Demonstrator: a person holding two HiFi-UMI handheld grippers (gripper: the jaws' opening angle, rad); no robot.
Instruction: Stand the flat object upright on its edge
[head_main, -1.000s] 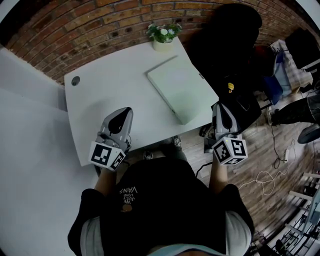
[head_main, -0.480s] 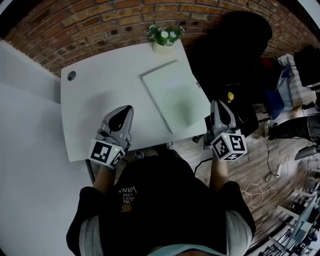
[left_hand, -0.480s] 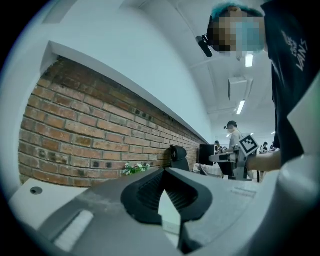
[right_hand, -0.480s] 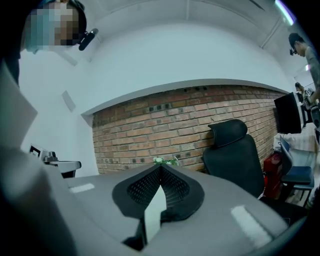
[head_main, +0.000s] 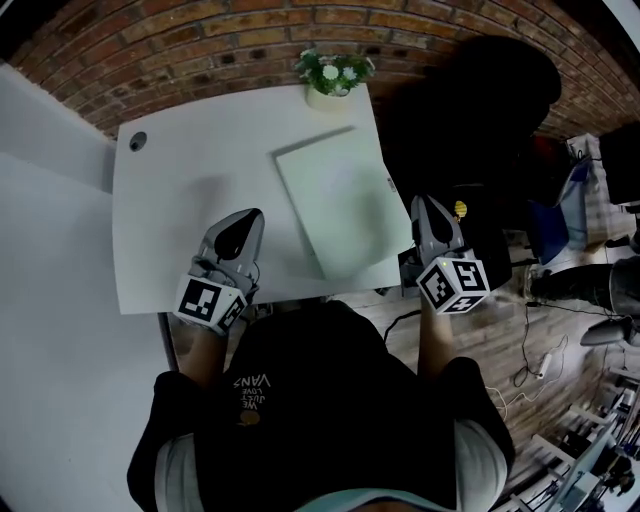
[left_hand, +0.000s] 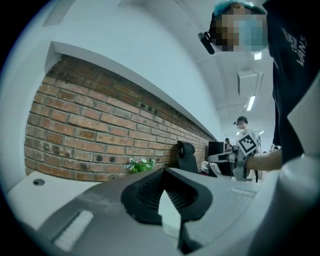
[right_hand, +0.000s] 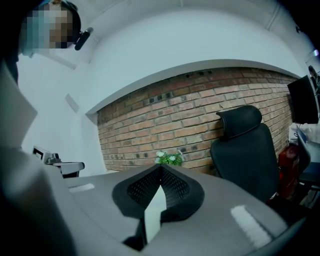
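Flat object (head_main: 335, 210): one, pale green, lying flat on right half of white table (head_main: 190, 190). Potted plant (head_main: 333, 75): one, at far edge. Two grippers. Left gripper (head_main: 245, 222): jaws fully closed, empty, over table's near part. Right gripper (head_main: 425, 205): jaws fully closed, empty, beside table's right edge.

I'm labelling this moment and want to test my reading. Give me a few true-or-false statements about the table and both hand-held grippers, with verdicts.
1. The flat object lies flat on the table. True.
2. The left hand-held gripper is clamped on the flat object. False: its jaws are shut on nothing, and it is apart from the object.
3. A potted plant stands at the table's far edge, by the brick wall. True.
4. The right hand-held gripper has its jaws wide open. False: they are shut and empty.
5. The black chair stands left of the table. False: it is on the right.
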